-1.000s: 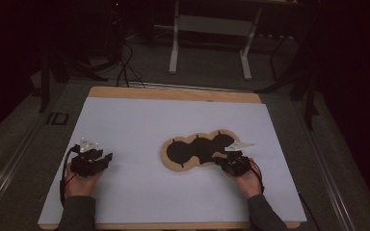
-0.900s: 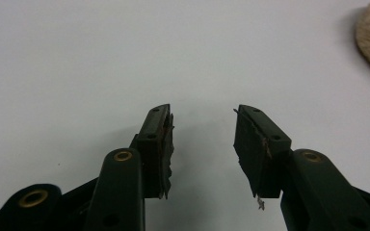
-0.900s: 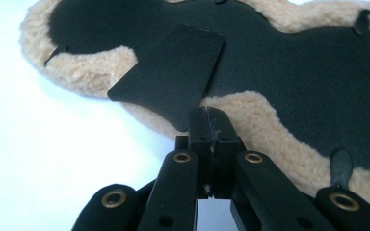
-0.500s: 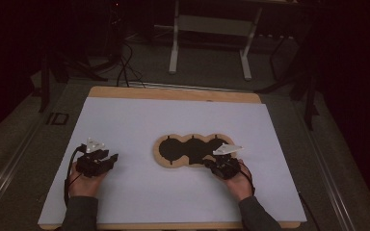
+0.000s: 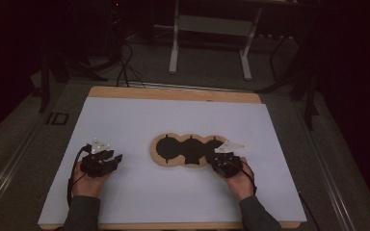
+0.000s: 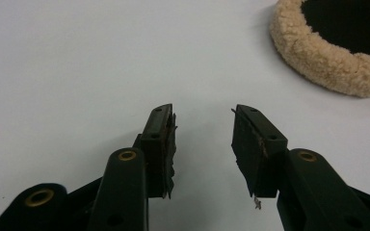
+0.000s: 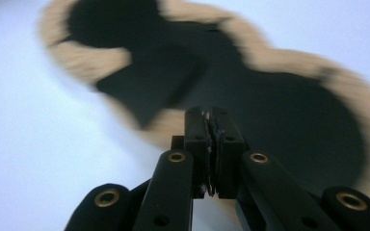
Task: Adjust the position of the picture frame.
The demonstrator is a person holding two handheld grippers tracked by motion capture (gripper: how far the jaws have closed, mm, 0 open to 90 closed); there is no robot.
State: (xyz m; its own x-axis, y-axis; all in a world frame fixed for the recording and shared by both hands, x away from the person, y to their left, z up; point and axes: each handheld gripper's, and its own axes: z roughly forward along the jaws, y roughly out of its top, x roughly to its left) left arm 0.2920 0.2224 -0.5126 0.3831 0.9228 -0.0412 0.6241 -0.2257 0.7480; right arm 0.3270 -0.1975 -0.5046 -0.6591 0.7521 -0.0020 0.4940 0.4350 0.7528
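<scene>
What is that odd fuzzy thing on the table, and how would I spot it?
On the white table sheet, look just right of centre. The flat mat has three joined black rounds edged in tan fleece; the right hand-held gripper is at its right end.

The only writing that is showing is one pale mark (image 5: 57, 118) in the high view, and it is reading like the two capital letters "ID", although in the dim light the first sign could also be a figure 1. It is standing on the dark grey flat surface (image 5: 26, 144) that is lying just beside the left edge of the light wooden table (image 5: 173, 93) with the white sheet (image 5: 173, 118), near the far left corner of this table.
</scene>
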